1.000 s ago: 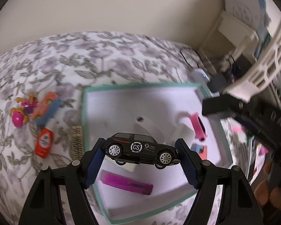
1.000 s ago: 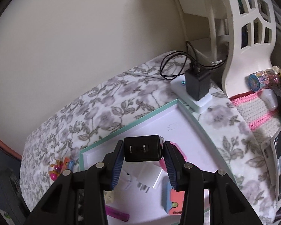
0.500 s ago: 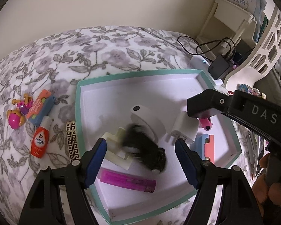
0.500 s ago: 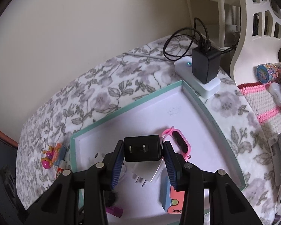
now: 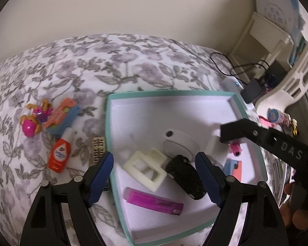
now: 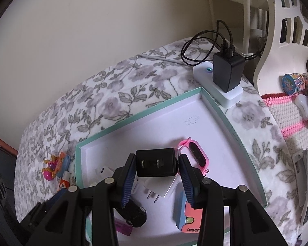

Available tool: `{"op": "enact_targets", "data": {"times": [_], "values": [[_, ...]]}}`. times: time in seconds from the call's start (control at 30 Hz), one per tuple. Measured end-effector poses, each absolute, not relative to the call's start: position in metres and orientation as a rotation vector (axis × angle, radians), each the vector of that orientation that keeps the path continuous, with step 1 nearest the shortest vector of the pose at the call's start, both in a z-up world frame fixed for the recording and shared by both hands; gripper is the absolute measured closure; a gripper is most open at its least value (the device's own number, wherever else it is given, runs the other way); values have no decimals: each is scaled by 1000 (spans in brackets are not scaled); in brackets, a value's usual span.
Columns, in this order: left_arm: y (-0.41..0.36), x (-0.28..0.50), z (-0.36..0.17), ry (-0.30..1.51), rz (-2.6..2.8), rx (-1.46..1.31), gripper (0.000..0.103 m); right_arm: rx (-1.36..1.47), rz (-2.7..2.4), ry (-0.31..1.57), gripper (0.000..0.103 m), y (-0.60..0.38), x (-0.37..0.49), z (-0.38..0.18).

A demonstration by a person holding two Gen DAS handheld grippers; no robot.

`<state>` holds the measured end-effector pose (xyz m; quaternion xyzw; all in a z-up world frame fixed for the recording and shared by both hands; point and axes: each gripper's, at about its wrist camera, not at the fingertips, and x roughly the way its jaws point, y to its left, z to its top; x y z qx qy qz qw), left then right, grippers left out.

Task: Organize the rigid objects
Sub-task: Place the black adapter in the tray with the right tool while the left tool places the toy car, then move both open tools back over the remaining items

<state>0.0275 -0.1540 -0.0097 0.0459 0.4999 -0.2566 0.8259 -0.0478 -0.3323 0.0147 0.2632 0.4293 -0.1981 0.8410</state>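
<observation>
A teal-rimmed white tray lies on the floral bedspread. My left gripper hangs over its near left corner with its jaws opening and nothing between the pads. The black toy car lies loose in the tray beside a cream frame, a magenta lighter and a white round piece. My right gripper is shut on a black plug block above the tray. Below it lie a white plug, a pink watch and a blue-and-orange case.
Left of the tray on the bedspread lie a red-orange bottle, a pink toy, an orange-and-blue case and a patterned block. A white power strip with a black charger and cables sits by the far corner, next to a white shelf.
My left gripper let go of the black toy car, which dropped into the tray, and its jaws widened. My right gripper sank a little toward the tray with the plug block.
</observation>
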Motion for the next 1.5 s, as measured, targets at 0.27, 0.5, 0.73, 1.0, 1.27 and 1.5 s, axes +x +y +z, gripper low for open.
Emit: {"op": "enact_targets", "data": {"times": [0.27,0.5,0.73,1.0,1.27,1.5], "values": [[-123,47,-10,1062,-398,16,11,528,-423,902,41,-330,-46,17],[-95,61,-11,1056,-292,-52,11,516,-430,920,41,-329,-44,14],[-70,72,-12,1048,-198,-98,2,481,-427,928,29,-325,-42,12],[-48,81,-15,1066,-145,-168,2,439,-440,941,6,-322,-39,10],[-32,87,-13,1050,-117,-216,2,378,-430,931,0,-313,-35,12],[-13,96,-17,1069,-75,-231,2,394,-383,932,0,-303,-30,9]]}}
